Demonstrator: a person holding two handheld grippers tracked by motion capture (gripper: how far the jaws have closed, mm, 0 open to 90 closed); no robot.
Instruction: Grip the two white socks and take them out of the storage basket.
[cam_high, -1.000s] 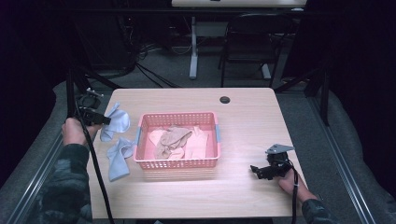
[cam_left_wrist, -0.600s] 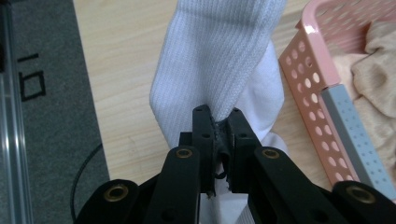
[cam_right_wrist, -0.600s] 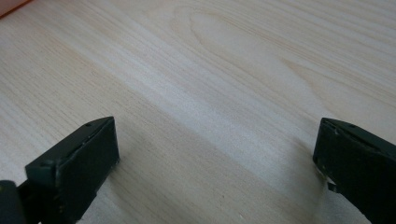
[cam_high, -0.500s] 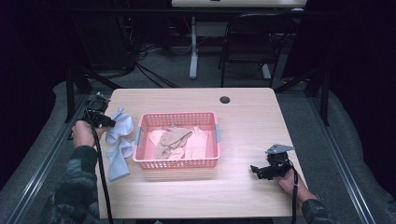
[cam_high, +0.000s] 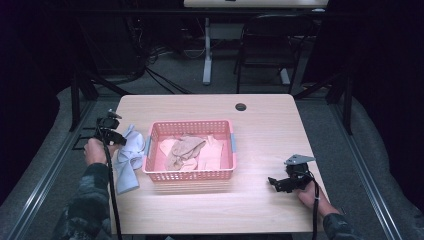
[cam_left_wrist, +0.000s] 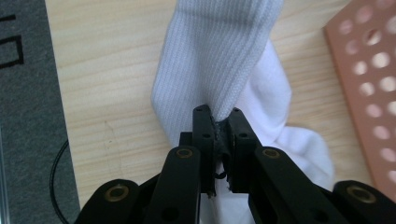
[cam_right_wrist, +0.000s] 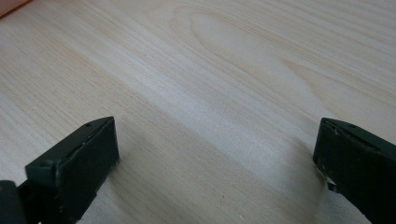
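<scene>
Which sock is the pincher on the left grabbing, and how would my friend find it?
Find the pink basket in the middle of the wooden table. Just outside its left wall lies a bunch of pale socks. The one you want is the white ribbed sock pinched in the left gripper; the basket's socks are tan and peach.

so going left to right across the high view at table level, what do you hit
left gripper → white sock, pinched in that gripper's jaws → pink basket holding beige cloths → bare stretch of the wooden table → right gripper, jaws open and holding nothing
</scene>
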